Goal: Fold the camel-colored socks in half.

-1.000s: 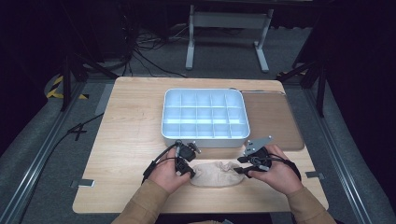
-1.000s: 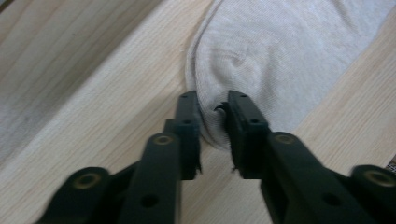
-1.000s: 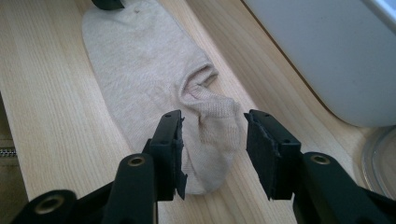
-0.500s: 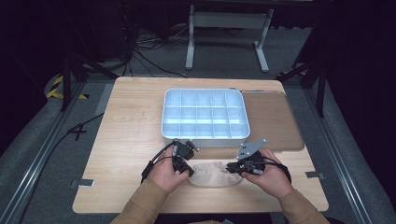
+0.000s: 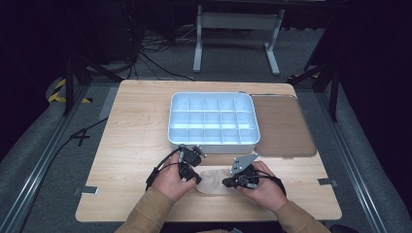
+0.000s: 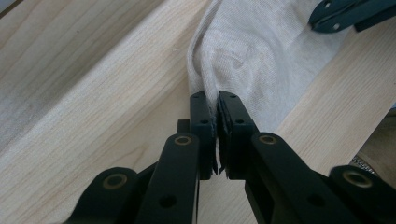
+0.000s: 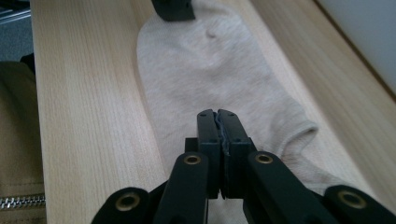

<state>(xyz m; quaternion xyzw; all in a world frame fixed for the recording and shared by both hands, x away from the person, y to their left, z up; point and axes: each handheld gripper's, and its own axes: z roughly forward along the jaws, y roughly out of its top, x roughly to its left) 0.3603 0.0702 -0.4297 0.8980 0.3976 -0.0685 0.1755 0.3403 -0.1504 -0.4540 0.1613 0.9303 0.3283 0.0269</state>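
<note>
High view is showing a pale beige sock (image 5: 214,180) lying flat on the table (image 5: 131,136) near its front edge; left gripper (image 5: 193,177) is pinching its left end, right gripper (image 5: 228,182) has just been closing, clamping its right end

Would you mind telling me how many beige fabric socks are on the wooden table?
1. The beige fabric sock lies flat at the wooden table's near edge, between both hands; a second beneath it cannot be ruled out.

A pale beige sock (image 7: 219,74) lies flat on the wooden surface (image 5: 136,141) near its front edge — soft knit, lightly wrinkled, one end bunched up — just before the compartment tray (image 5: 213,119).
</note>
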